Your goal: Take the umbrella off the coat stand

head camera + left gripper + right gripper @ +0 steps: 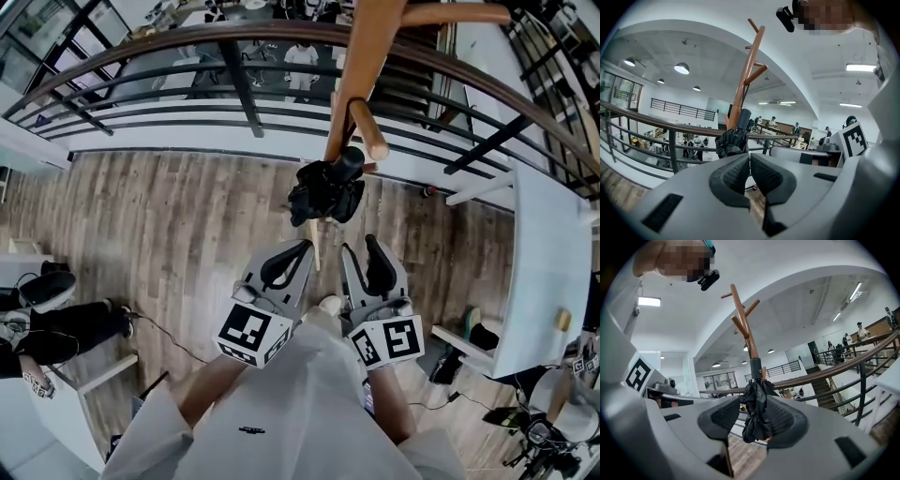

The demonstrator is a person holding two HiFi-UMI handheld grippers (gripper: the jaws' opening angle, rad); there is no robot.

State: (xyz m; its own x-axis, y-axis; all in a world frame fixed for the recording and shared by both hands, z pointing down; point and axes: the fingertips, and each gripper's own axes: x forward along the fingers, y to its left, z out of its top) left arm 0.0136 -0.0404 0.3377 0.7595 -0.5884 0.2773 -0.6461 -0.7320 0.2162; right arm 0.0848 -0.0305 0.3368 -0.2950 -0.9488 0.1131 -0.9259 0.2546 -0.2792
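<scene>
Railing (825, 372) passes hidden behind umbrella (757, 408) on coat stand (742, 319).

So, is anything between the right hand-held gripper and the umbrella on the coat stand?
Nothing visible. The right hand-held gripper has open jaws that frame the umbrella, which hangs on the coat stand; the railing runs behind it.

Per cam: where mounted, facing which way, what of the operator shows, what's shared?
Head view: on the head, facing steeply down at umbrella, coat stand, floor; shows both forearms, left gripper, right gripper.
Left gripper view: on left gripper, facing along its shut jaws toward the umbrella.
Right gripper view: on right gripper, jaws apart, umbrella framed between them.
Shared: all see umbrella and coat stand; gripper views also catch the person's head.
</scene>
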